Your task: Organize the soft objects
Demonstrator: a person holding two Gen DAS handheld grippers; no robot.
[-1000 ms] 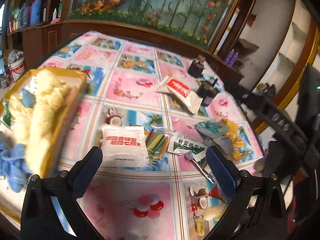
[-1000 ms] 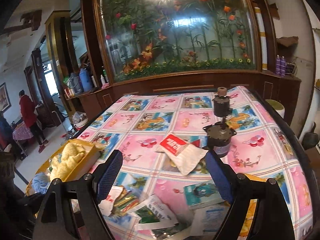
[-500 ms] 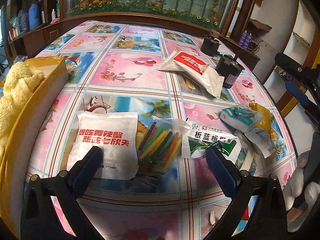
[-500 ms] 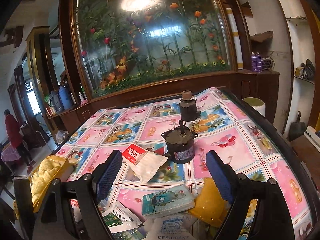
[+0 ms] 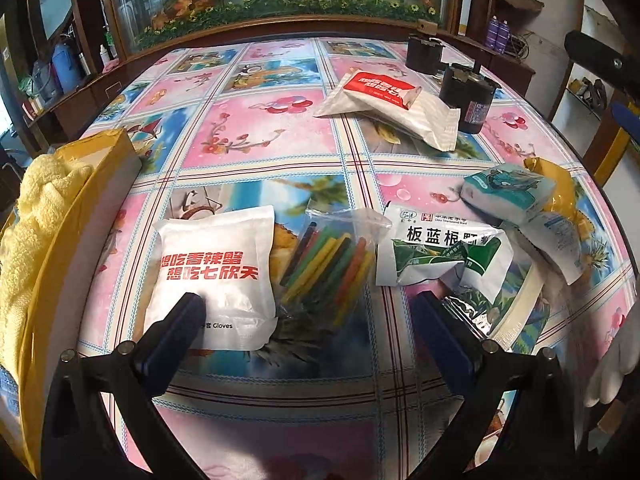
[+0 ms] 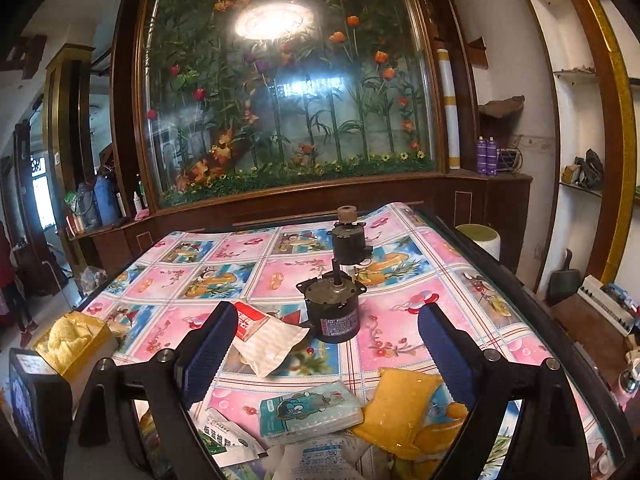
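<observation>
My left gripper (image 5: 310, 320) is open, low over the table, with nothing between its fingers. Its left fingertip (image 5: 184, 316) overlaps the near edge of a white gloves pack (image 5: 216, 272). Beside that pack lie a clear bag of coloured sticks (image 5: 332, 268) and a green-white sachet (image 5: 440, 256). At the left, a yellow towel (image 5: 40, 208) fills a yellow box (image 5: 100, 184). My right gripper (image 6: 328, 356) hangs open and empty above a tissue pack (image 6: 308, 412) and a yellow pouch (image 6: 400, 408). A white pack with a red label (image 6: 264, 332) lies further back.
Two dark motors (image 6: 336, 308) (image 6: 350, 240) stand upright mid-table, the nearer one touching the red-label pack. The yellow box (image 6: 72, 340) sits at the table's left edge. A gloved hand (image 5: 612, 360) shows at the right. A glass cabinet of flowers (image 6: 288, 100) backs the table.
The left gripper swung away from the yellow box and came down close to the gloves pack and stick bag. The right gripper shifted right, towards the motors. Both stayed open.
</observation>
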